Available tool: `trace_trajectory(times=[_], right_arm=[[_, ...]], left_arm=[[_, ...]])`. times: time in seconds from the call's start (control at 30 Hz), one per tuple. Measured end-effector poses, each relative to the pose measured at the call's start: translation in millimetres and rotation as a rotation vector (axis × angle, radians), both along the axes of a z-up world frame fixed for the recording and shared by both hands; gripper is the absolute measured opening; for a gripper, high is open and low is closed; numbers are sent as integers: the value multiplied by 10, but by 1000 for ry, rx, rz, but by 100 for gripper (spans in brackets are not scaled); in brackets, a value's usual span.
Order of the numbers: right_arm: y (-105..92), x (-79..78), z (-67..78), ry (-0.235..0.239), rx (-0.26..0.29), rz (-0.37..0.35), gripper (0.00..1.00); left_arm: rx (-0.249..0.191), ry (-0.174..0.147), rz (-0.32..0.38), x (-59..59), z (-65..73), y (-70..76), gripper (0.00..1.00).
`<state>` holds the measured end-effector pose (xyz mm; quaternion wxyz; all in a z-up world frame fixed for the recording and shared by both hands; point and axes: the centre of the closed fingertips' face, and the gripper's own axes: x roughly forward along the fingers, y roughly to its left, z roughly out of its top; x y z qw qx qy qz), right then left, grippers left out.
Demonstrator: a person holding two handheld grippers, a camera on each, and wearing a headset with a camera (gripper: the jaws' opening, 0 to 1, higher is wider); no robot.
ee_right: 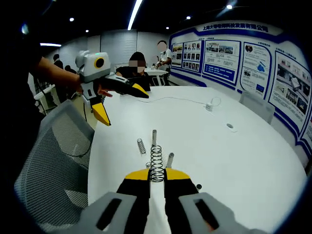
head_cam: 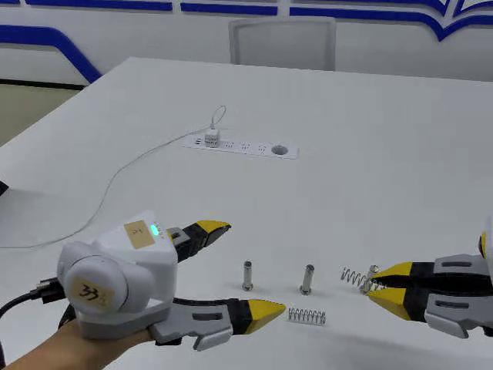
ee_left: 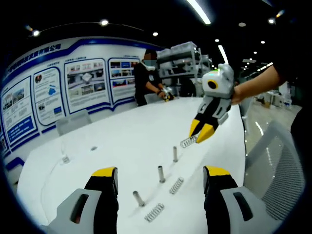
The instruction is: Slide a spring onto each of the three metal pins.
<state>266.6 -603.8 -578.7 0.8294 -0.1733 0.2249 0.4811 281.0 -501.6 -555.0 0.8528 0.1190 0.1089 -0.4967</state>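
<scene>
Two metal pins (head_cam: 247, 275) (head_cam: 306, 279) stand upright on the white table (head_cam: 347, 116); the top of a third pin (head_cam: 373, 270) shows by my right gripper's tips. My right gripper (head_cam: 375, 287) (ee_right: 156, 176) is shut on a spring (head_cam: 354, 277) (ee_right: 156, 163), held sideways just left of that pin. The left gripper view shows all three pins (ee_left: 138, 198) (ee_left: 161, 174) (ee_left: 175, 154) with the held spring (ee_left: 187, 142) just above the farthest. One loose spring (head_cam: 306, 315) (ee_left: 176, 185) lies near the pins, another spring (ee_left: 154, 212) closer to me. My left gripper (head_cam: 250, 267) (ee_left: 158, 178) is open and empty.
A white power strip (head_cam: 240, 146) with a plugged charger and a cable trailing left lies mid-table. A grey chair (head_cam: 283, 42) stands at the far edge. A mesh chair (ee_right: 53, 156) is beside the table, and a person (ee_left: 148, 78) works in the background.
</scene>
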Motion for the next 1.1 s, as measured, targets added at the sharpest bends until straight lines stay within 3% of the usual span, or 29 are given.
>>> trace_trajectory(times=[0.1, 0.2, 0.33, 0.6, 0.9, 1.03, 1.1], right_arm=[[106, -31, 56, -13, -22, 38, 11], [187, -62, 96, -11, -12, 57, 11], [261, -110, 114, -4, -9, 86, 11], [337, -186, 161, -17, -36, 165, 11], [407, -216, 180, -12, -36, 196, 11], [435, -215, 211, -13, -31, 200, 11], [447, -218, 233, -13, -24, 204, 11]], left_arm=[[20, 1, -40, -23, -47, -98, 69], [-9, 16, -63, -40, -22, -184, 68], [-24, 13, -95, -49, 12, -283, 63], [10, 10, -195, -122, -11, -445, 54], [6, 19, -254, -177, -7, -552, 40], [47, 22, -300, -188, -38, -573, 33], [43, 31, -314, -201, -31, -571, 27]])
